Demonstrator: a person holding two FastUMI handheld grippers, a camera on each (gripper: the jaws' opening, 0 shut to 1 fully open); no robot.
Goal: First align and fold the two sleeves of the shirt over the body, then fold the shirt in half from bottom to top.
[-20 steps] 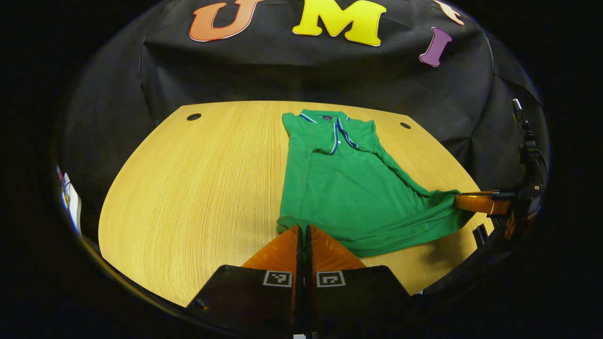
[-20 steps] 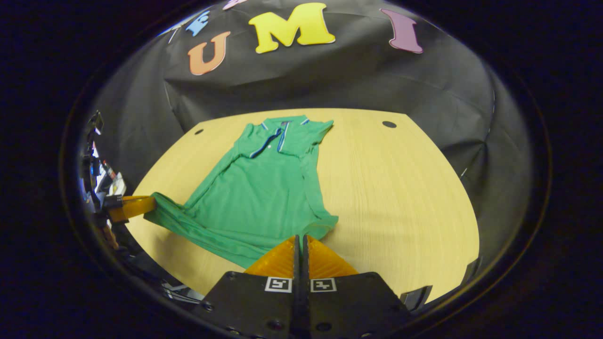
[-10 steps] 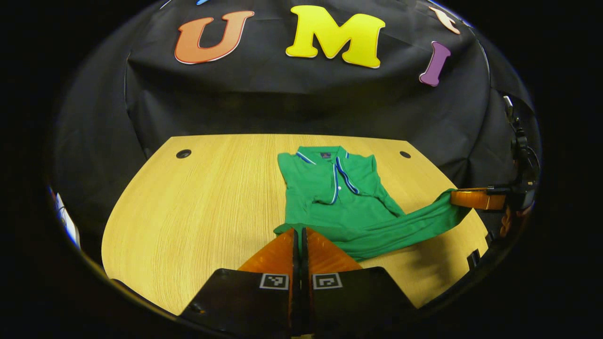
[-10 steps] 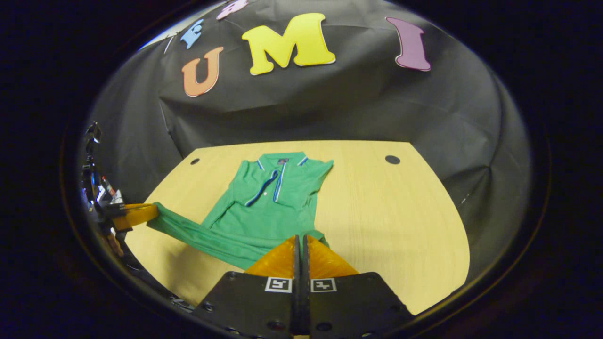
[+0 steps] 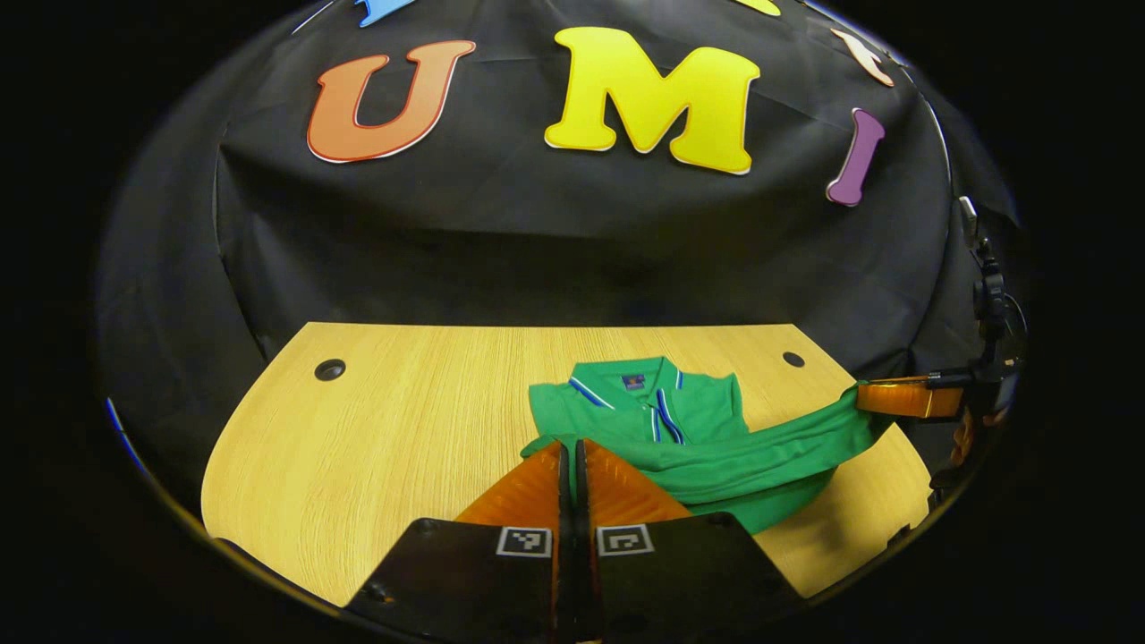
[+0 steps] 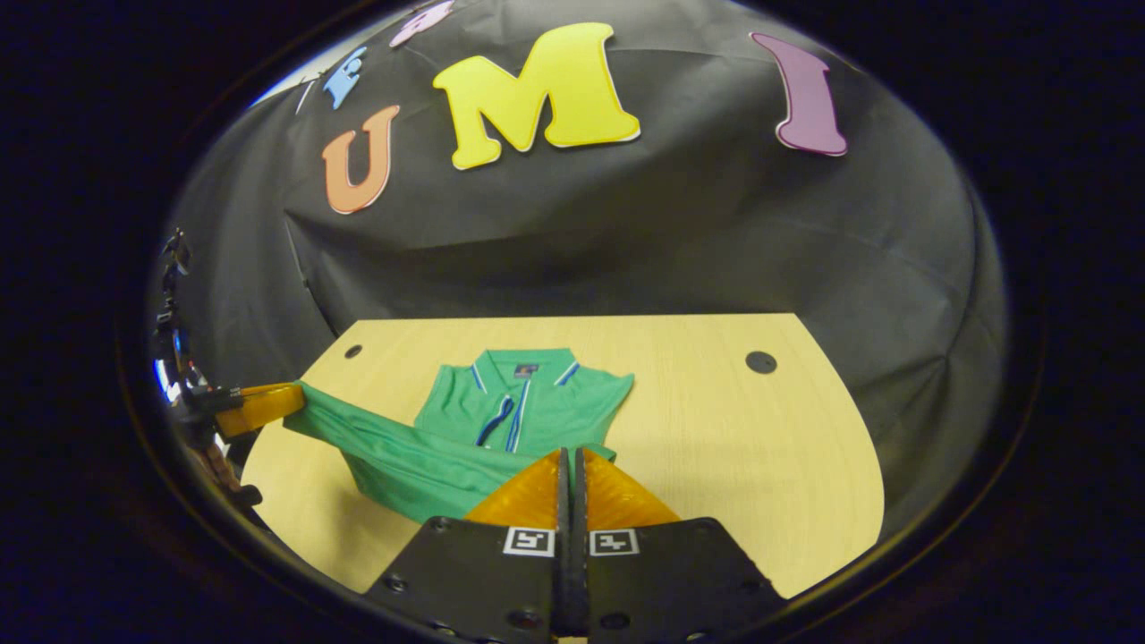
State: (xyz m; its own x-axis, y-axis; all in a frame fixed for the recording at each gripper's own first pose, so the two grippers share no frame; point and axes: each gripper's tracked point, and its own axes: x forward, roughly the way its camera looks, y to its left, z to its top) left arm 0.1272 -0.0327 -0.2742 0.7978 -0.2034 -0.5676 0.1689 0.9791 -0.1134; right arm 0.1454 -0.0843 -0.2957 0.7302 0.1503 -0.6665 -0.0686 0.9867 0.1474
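On the table lies the green shirt, collar toward the far wall, with its sleeves no longer sticking out at the sides, so the sleeve folds look done. The bottom-to-top fold is under way: the hem is lifted off the wood and stretched as a band across the shirt's lower body, just short of the collar. The left hand-held gripper has its fingers pressed together on one hem corner at the near edge of the cloth. The right hand-held gripper is likewise clamped on the other corner; in the left gripper view it also shows farther off, holding the hem up at the shirt's side. Between the two the hem sags a little and the cloth beneath bunches in soft ridges. What is left, by my reading, is to carry the hem on to the shoulders, lay it flat and square with the collar edge, and let go.
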